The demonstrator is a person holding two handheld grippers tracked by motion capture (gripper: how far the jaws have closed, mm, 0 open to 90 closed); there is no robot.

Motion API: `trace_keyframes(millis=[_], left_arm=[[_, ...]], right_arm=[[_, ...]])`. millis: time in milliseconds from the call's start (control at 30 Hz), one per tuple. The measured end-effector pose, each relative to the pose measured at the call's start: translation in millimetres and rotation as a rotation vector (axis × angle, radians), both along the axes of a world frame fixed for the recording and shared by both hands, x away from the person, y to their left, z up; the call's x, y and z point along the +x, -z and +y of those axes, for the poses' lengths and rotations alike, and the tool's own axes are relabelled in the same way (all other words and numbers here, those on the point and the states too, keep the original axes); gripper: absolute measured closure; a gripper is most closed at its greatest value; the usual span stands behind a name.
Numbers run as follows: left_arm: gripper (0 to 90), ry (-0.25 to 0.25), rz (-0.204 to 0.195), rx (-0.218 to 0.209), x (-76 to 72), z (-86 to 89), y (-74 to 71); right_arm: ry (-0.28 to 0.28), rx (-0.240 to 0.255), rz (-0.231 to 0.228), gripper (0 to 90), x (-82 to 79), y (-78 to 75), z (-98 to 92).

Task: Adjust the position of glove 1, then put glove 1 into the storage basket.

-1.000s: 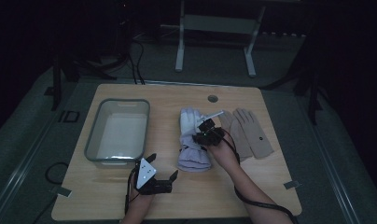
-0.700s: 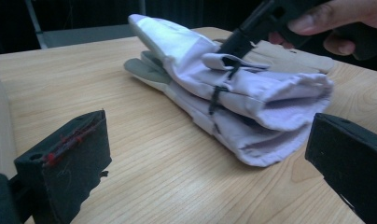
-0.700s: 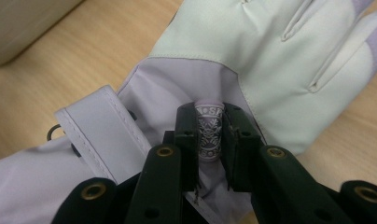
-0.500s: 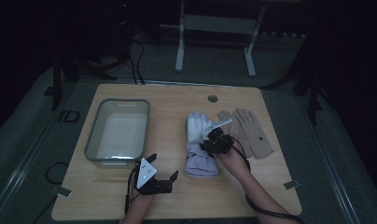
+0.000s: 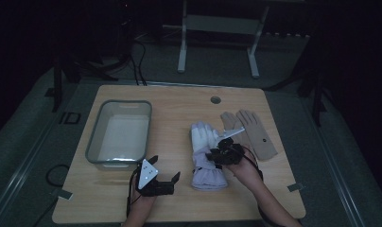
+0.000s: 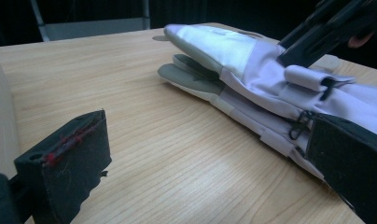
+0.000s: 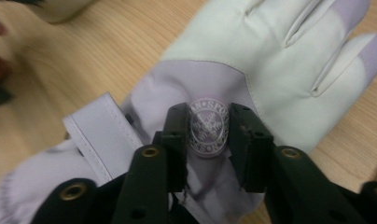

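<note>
Right gripper (image 5: pixel 221 150) at frame centre, fingers slightly parted astride the round badge on the lilac glove (image 5: pixel 205 158) lying on the table (image 5: pixel 179 109); close squarely on gathered fabric. Left gripper (image 5: pixel 165 177) wide open, empty

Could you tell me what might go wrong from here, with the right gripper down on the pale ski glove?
1. The right gripper straddles only the round logo patch, so it may pinch one fabric layer and the lilac glove may sag or slip when lifted.
2. The tan glove lies close beside it and could be dragged.
3. The left gripper rests open near the glove's cuff, where its jaw could snag the loose strap.
</note>
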State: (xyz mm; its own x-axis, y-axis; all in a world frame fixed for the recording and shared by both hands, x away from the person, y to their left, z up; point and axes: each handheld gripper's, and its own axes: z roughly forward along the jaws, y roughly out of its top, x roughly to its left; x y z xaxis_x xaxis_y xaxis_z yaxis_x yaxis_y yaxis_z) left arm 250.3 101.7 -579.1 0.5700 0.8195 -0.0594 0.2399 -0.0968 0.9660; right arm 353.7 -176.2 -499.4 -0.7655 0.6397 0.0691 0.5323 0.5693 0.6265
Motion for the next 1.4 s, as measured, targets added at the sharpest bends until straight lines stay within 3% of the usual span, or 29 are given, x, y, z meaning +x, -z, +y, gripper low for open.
trace_keyframes(millis=[133, 233, 333, 467, 700, 833, 1000, 1100, 1200, 1267, 1300, 1333, 1400], left_arm=[[0.1, 0.005, -0.002, 0.003, 0.1, -0.2, -0.1], [0.1, 0.005, 0.003, 0.008, 0.7, -0.6, -0.2], [0.1, 0.0, 0.009, 0.009, 1.2, -0.9, -0.2], [0.1, -0.003, 0.021, 0.012, 2.2, -1.5, -0.5], [0.1, 0.046, 0.075, -0.017, 2.9, -5.0, -5.2], [0.1, 0.102, 0.16, -0.024, 5.2, -11.7, -13.8], [0.1, 0.201, 0.228, -0.022, 9.2, -28.4, -24.5], [0.1, 0.231, 0.271, -0.016, 15.1, -37.6, -31.4], [0.1, 0.239, 0.297, 0.0, 21.7, -47.4, -42.0], [1.1, 0.201, 0.292, 0.025, 23.8, -51.6, -49.6], [11.3, 0.192, 0.287, 0.021, 24.2, -51.9, -52.5], [16.0, 0.189, 0.297, 0.014, 25.7, -53.2, -55.6], [16.0, 0.183, 0.35, 0.029, 31.1, -57.1, -60.3]], right_arm=[[-0.015, 0.045, -0.004, 61.6, -4.4, -13.3, -5.3], [0.007, 0.071, -0.025, 52.8, -5.4, -21.9, -12.3], [0.038, 0.085, -0.034, 51.5, -3.2, -25.9, -22.0], [0.065, 0.091, -0.041, 49.9, -1.9, -27.2, -33.2], [0.091, 0.065, -0.075, 46.5, -4.3, -30.2, -49.6], [0.102, 0.065, -0.078, 44.7, -4.2, -31.4, -56.7], [0.115, 0.075, -0.085, 44.6, -5.5, -33.2, -62.2], [0.123, 0.086, -0.088, 43.4, -5.3, -32.1, -63.5], [0.128, 0.103, -0.085, 41.5, -4.5, -28.5, -62.5], [0.135, 0.12, -0.079, 41.3, -3.4, -26.3, -61.3], [0.142, 0.125, -0.077, 41.5, -2.4, -25.3, -60.7], [0.148, 0.128, -0.072, 43.6, -1.4, -24.6, -59.9], [0.166, 0.111, -0.081, 43.9, 2.0, -21.9, -55.5]])
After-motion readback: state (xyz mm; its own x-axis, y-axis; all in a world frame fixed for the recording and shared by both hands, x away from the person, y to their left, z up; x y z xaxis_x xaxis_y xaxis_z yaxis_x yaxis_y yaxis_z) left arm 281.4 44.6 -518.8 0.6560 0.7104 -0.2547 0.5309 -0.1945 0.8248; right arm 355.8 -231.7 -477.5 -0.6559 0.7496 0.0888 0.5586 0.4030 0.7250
